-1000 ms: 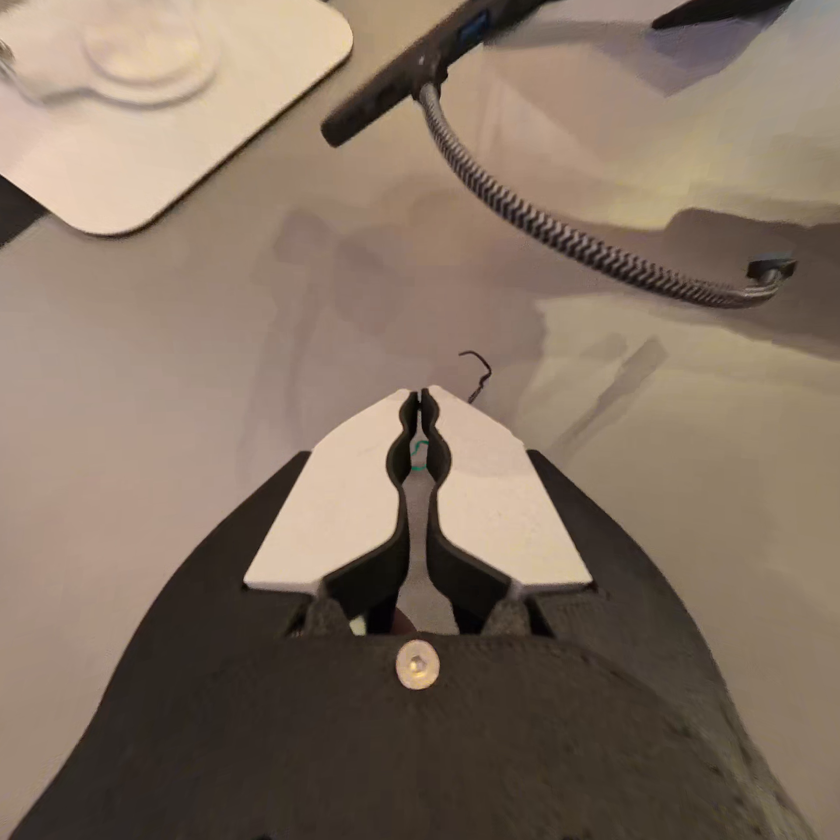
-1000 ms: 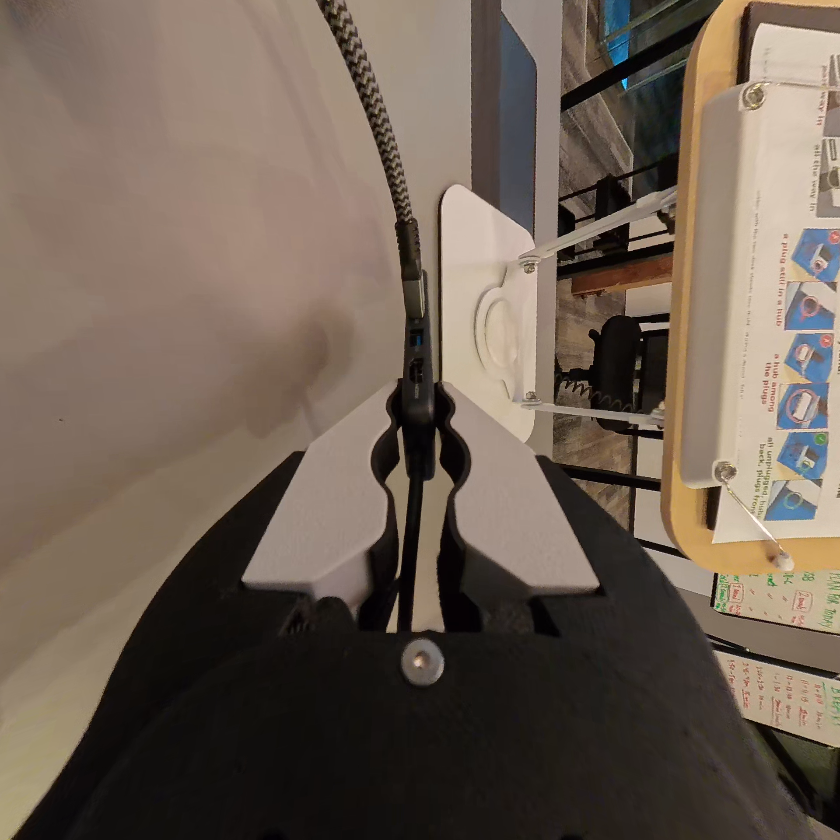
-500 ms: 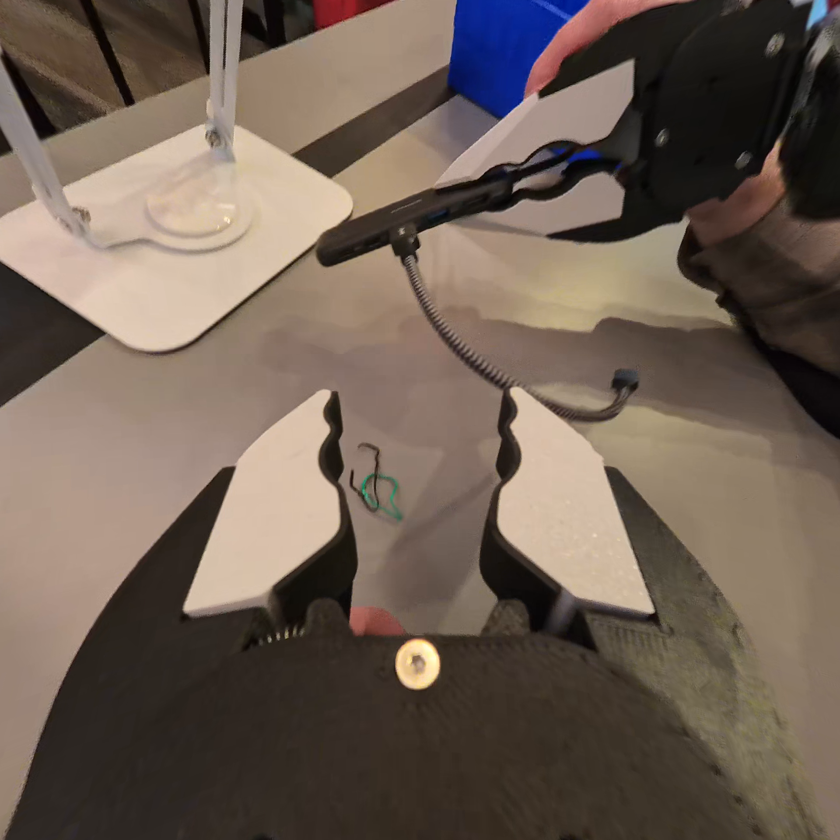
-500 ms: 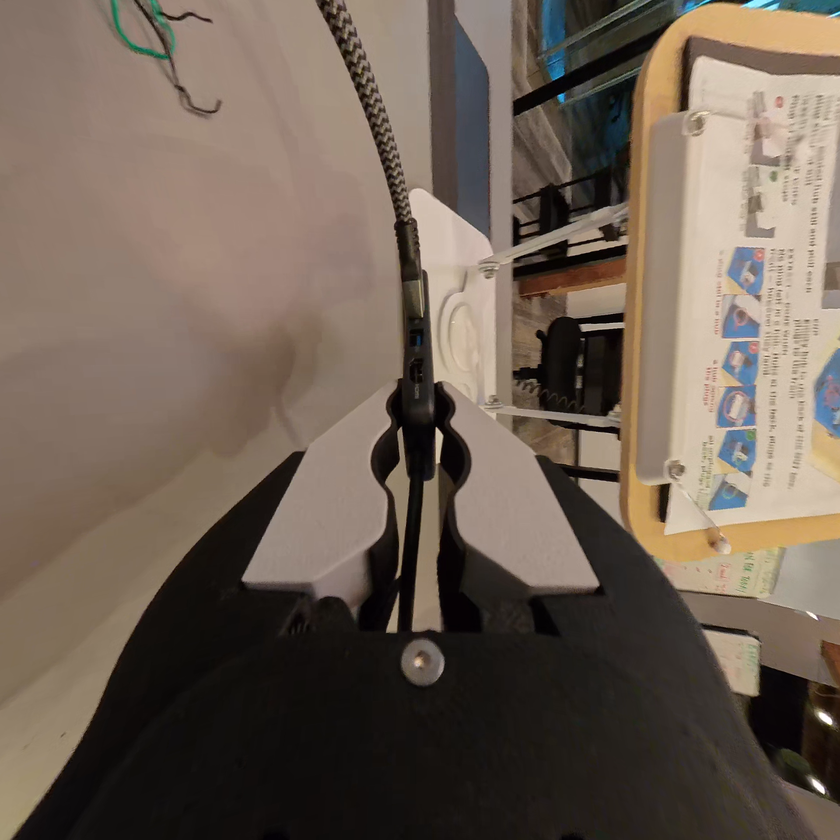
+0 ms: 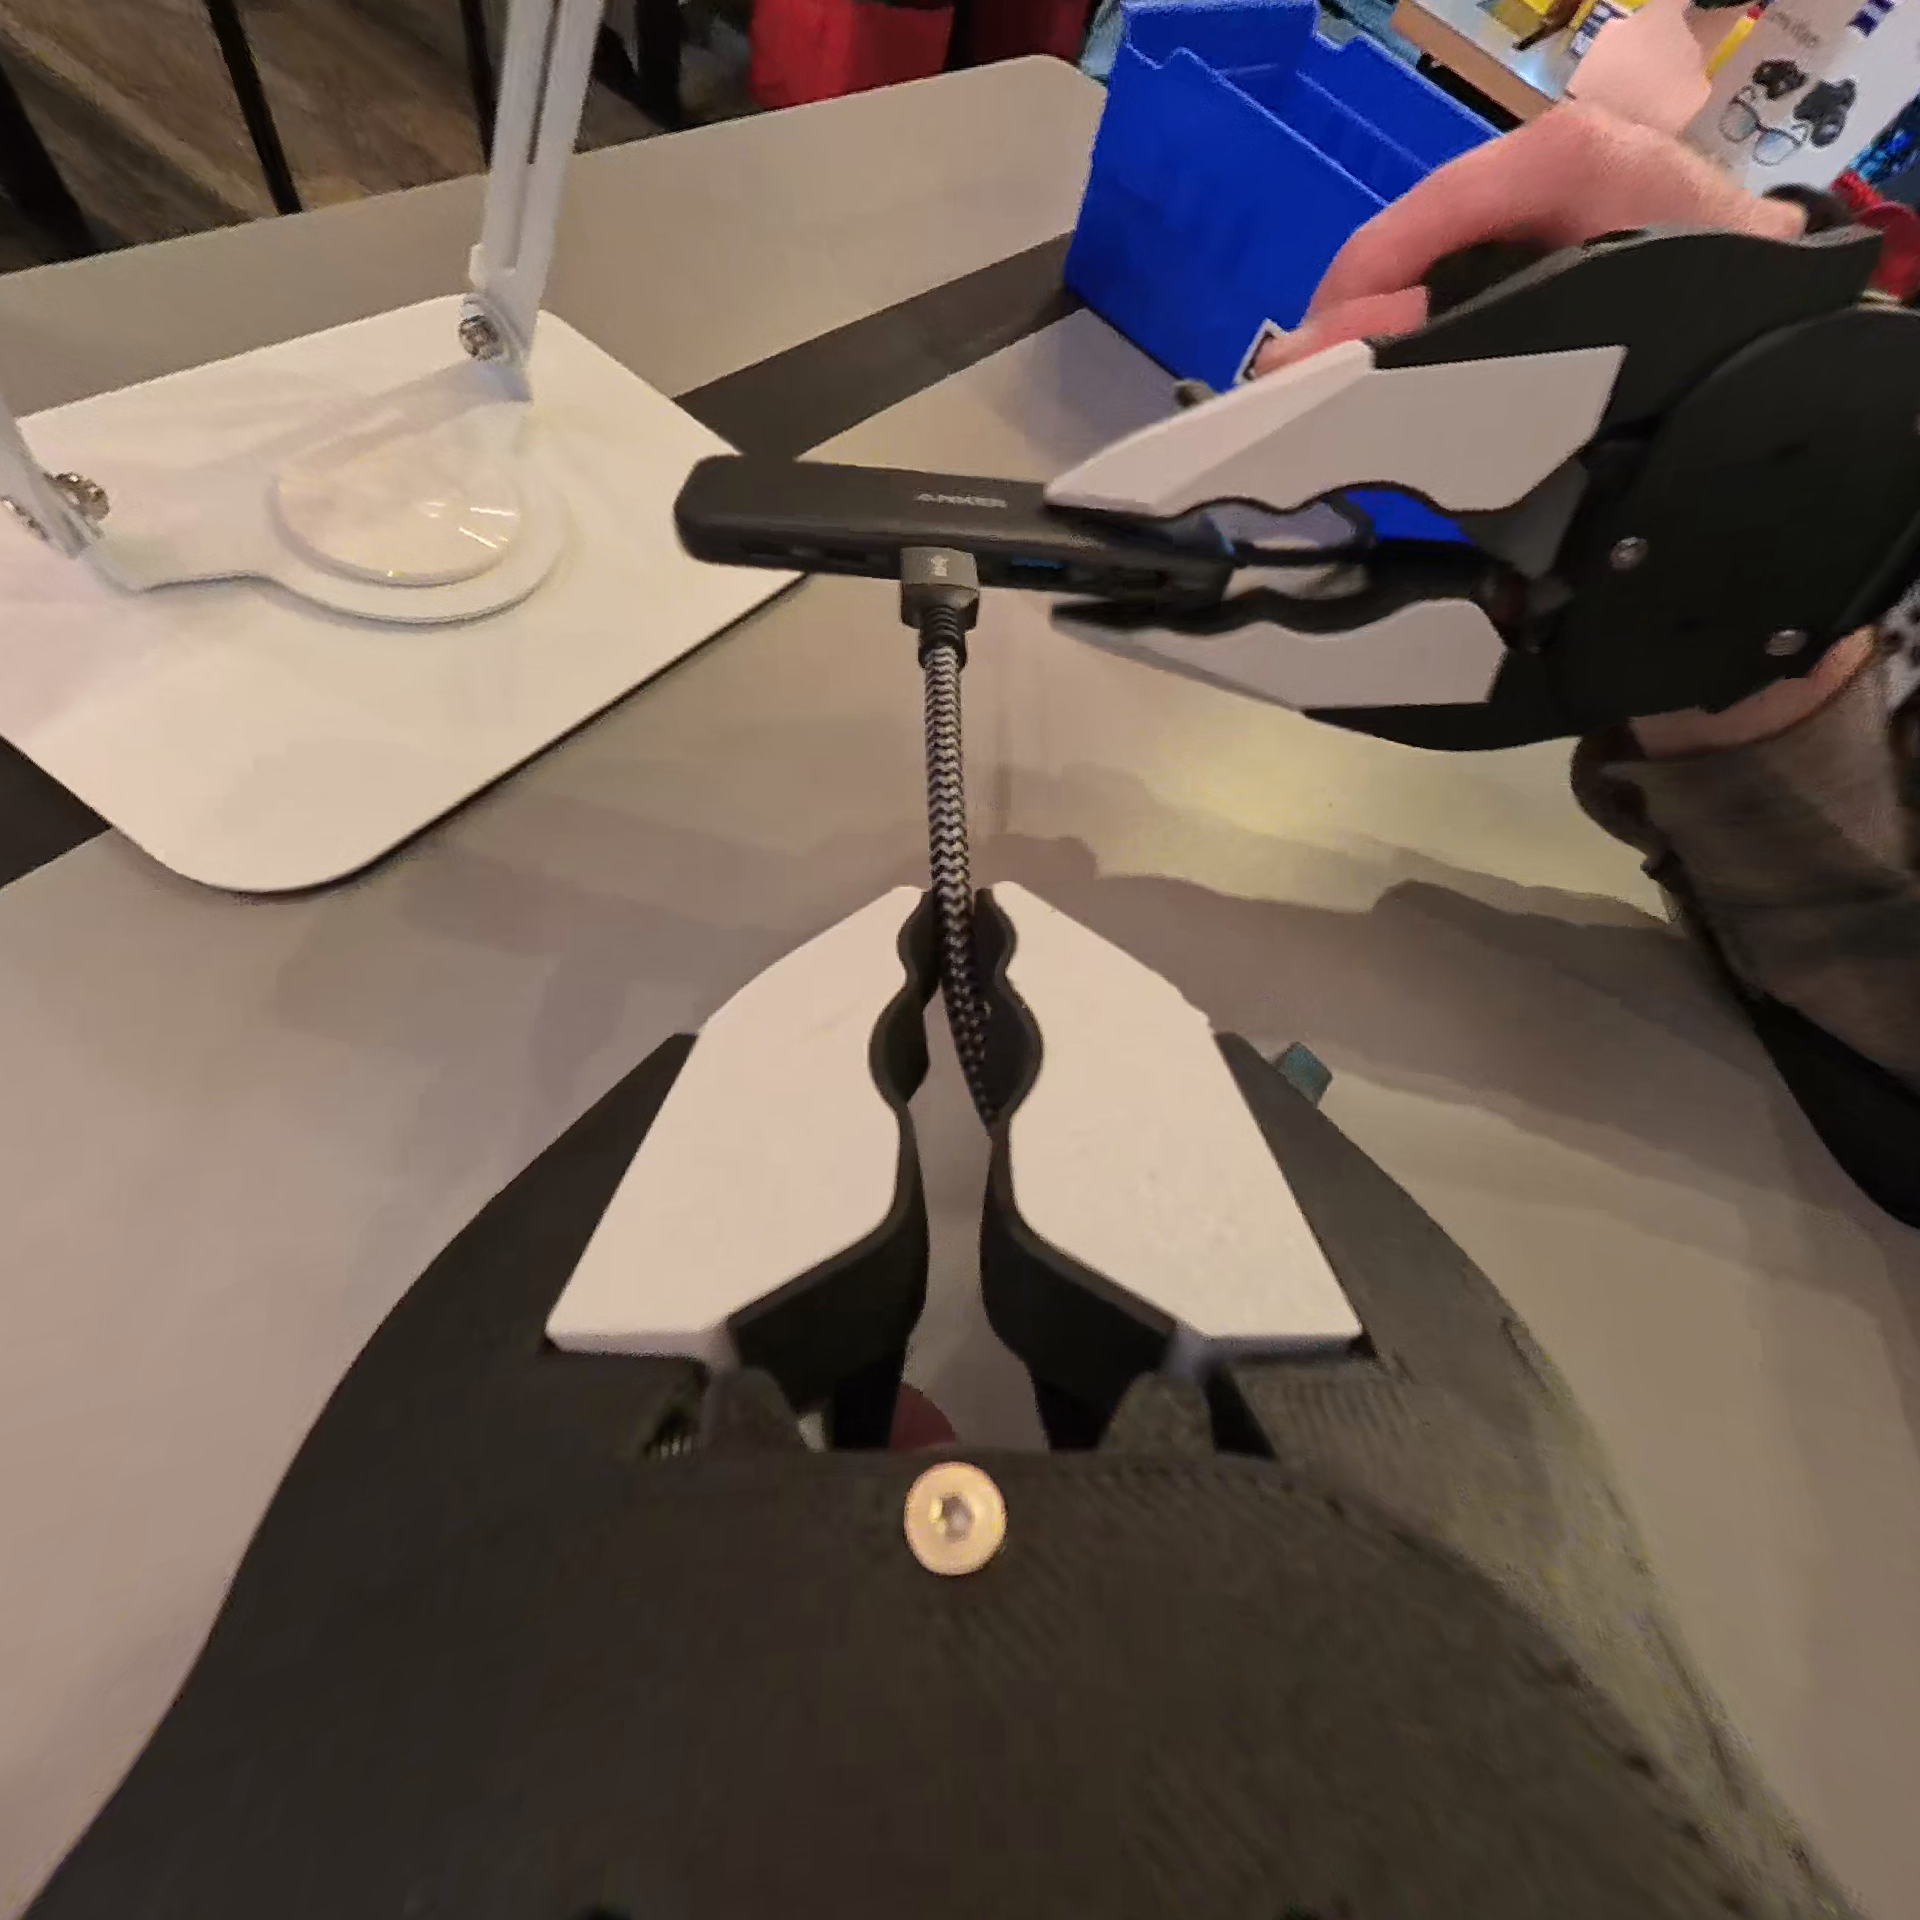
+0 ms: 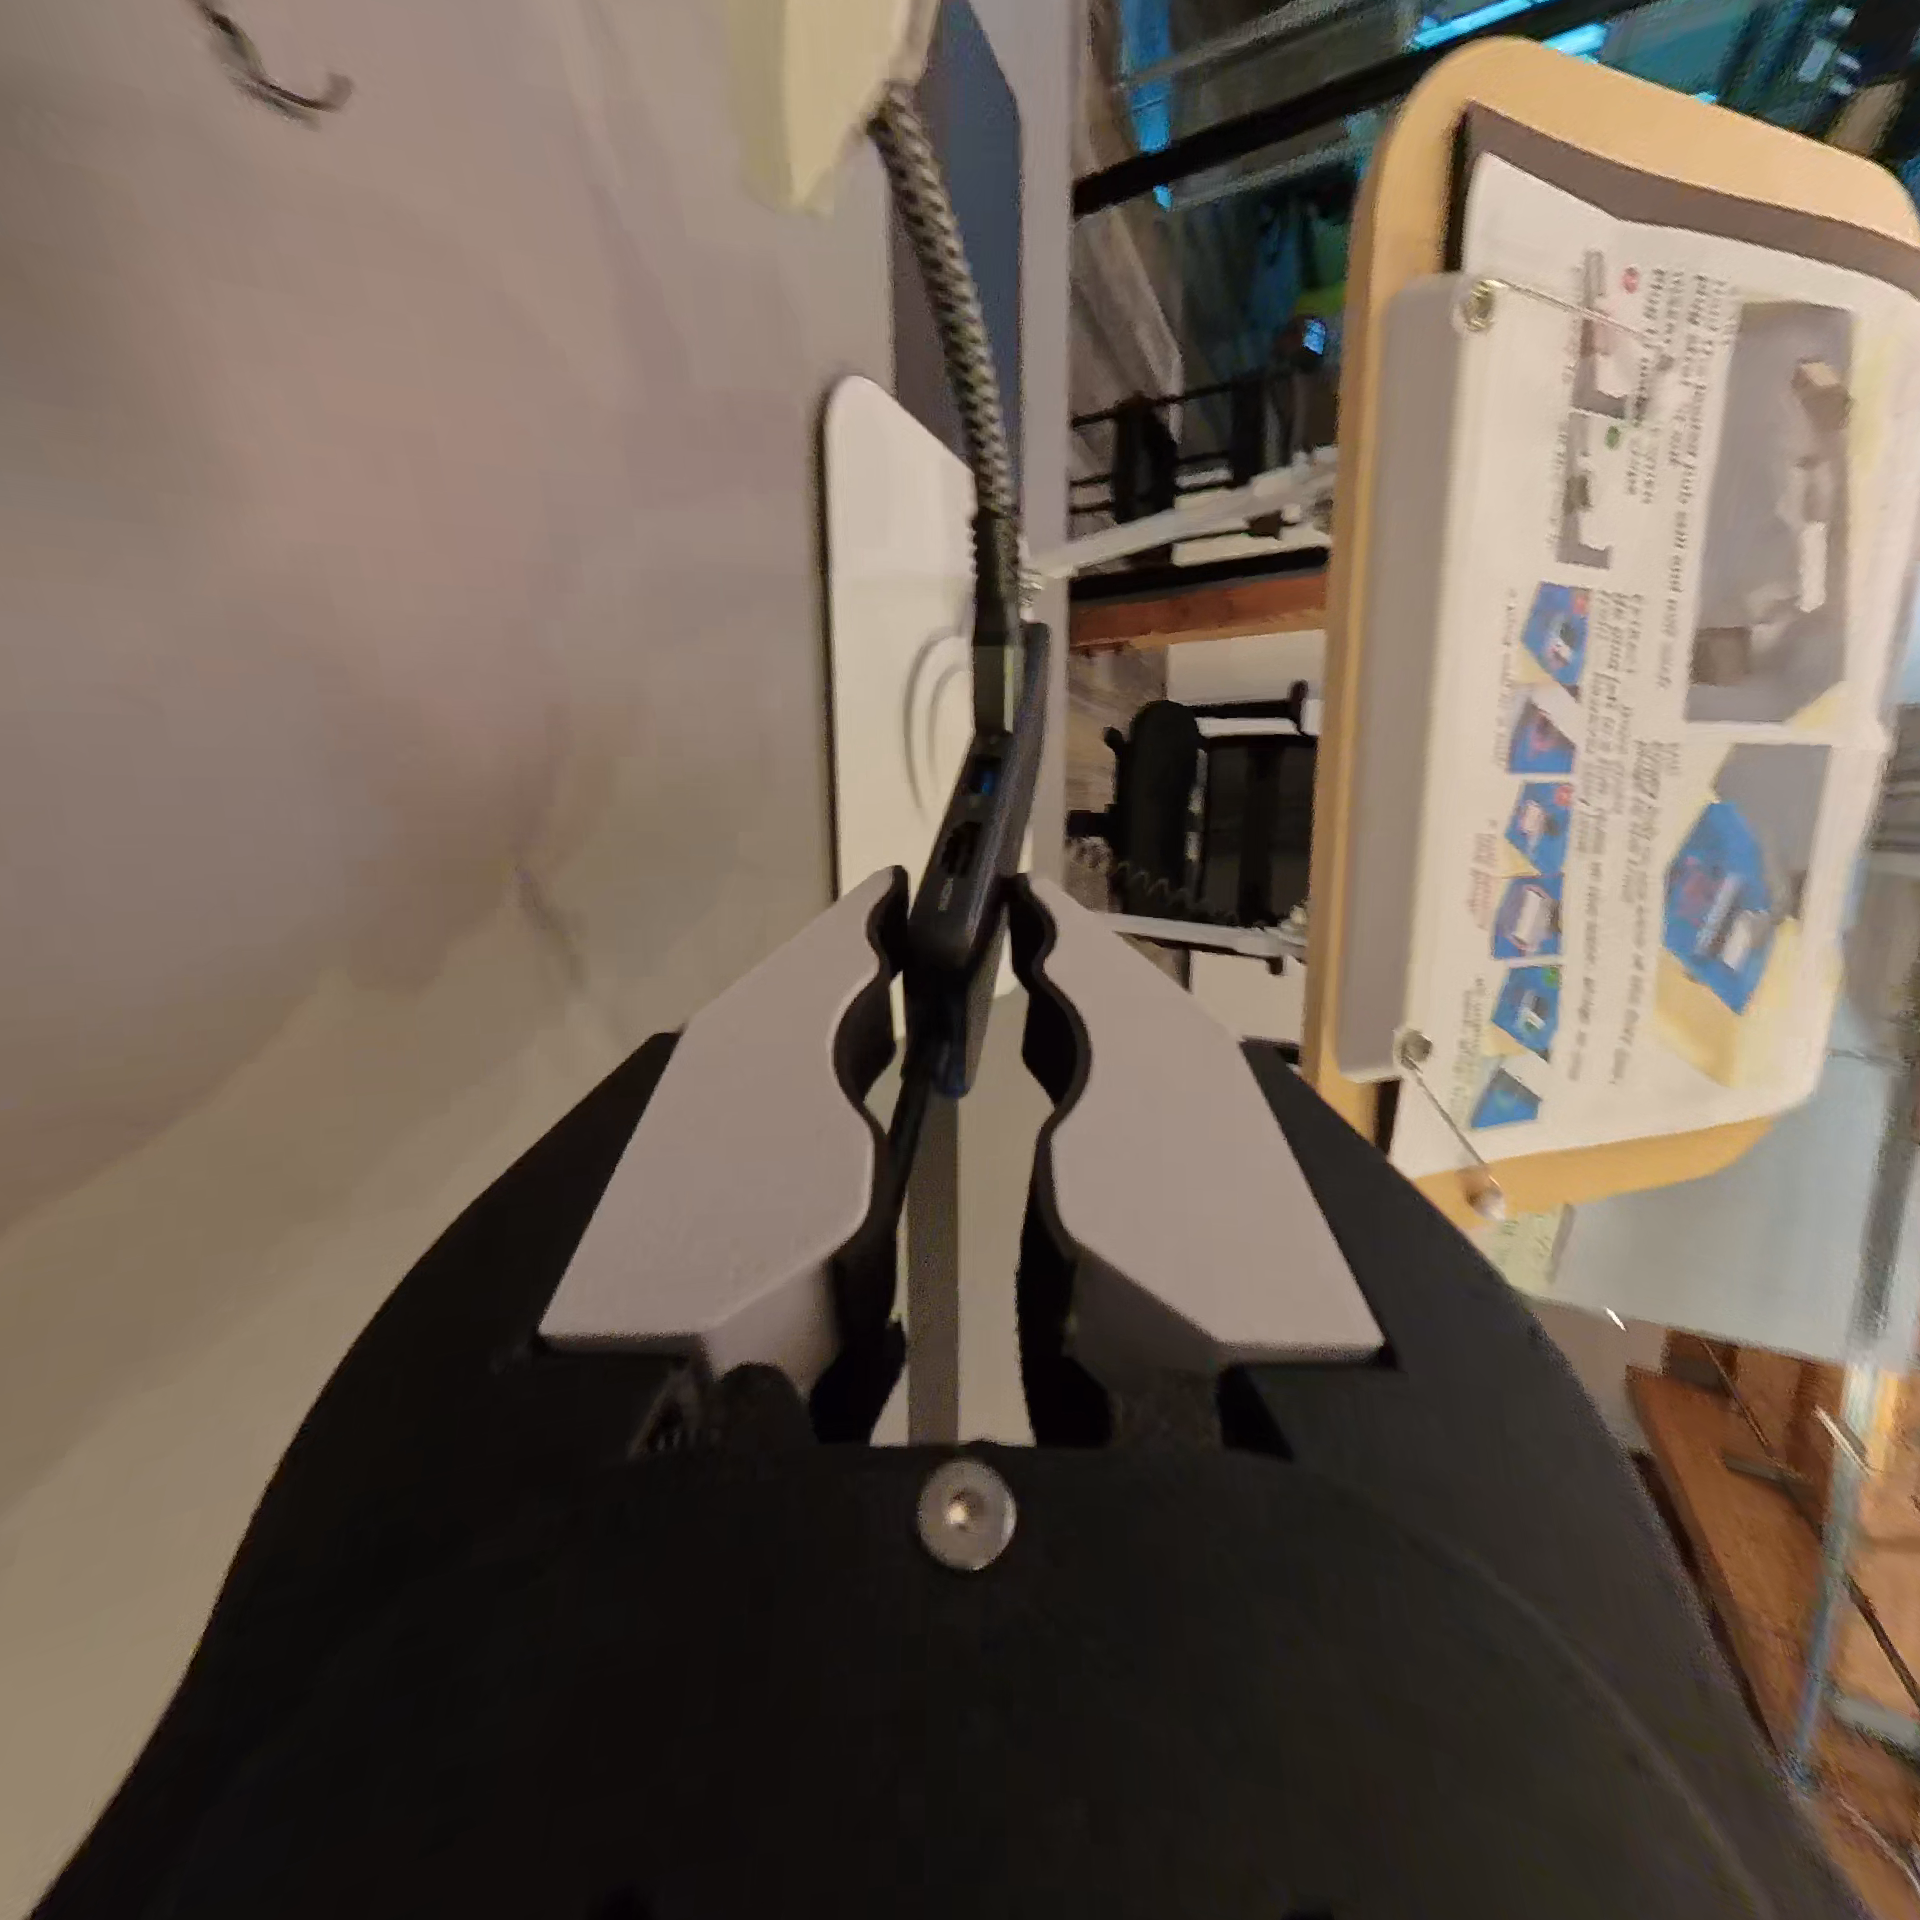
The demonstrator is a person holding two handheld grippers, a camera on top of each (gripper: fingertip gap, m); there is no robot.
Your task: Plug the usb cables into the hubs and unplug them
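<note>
gripping a white-lettered black hub (image 5: 862,514), right claw (image 5: 1132,561) clamped.

We see a grey table (image 5: 312,1039) with a white stand base (image 5: 260,675) on it and a blue bin (image 5: 1247,187) behind. Beyond the edge we make out wood flooring (image 5: 125,125), a board with papers (image 6: 1558,623), perhaps a dark chair (image 6: 1164,790).

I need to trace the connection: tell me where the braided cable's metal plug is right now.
In the left wrist view the grey metal plug sits in the black slim hub's near side, just left of the right gripper, above the left gripper gripping its braided cable.
</note>
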